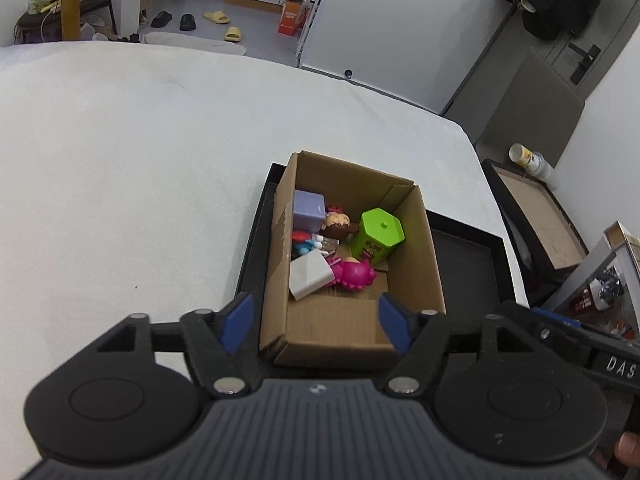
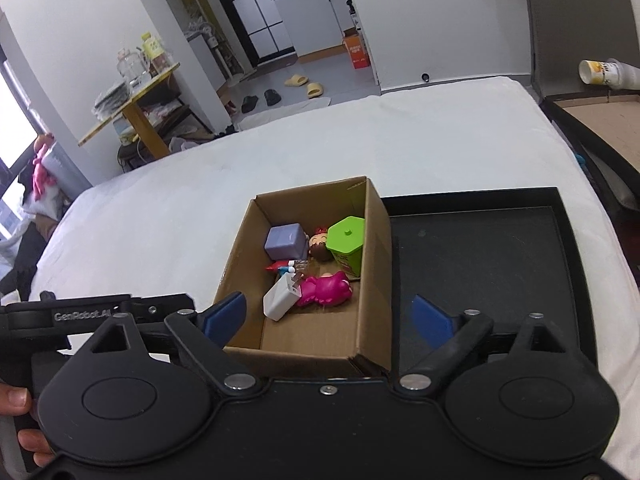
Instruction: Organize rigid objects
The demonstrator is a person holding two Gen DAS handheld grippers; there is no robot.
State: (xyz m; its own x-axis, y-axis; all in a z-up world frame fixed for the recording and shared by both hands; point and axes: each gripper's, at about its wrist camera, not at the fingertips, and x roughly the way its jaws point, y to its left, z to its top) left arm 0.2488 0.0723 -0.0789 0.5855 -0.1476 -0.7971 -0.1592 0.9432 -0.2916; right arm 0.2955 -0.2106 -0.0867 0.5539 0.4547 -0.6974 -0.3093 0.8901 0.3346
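Grippers: left (image 1: 316, 322) and right (image 2: 329, 316) both apart, empty, above box (image 2: 372, 320).
Risk: descending finger clips box rim, shifts it off tray (image 2: 480, 260).

White letters "DAS" stand on a black bar (image 1: 612, 364) at the right edge of the left wrist view, "GenRobot.AI" stands on the black bar (image 2: 82, 315) at the left of the right wrist view, and the print on the green tin (image 1: 374, 240) is too small to read.

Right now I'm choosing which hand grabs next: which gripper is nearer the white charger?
Left, narrowly. The left gripper hovers open just short of the white charger; the right gripper hovers open, slightly farther back.
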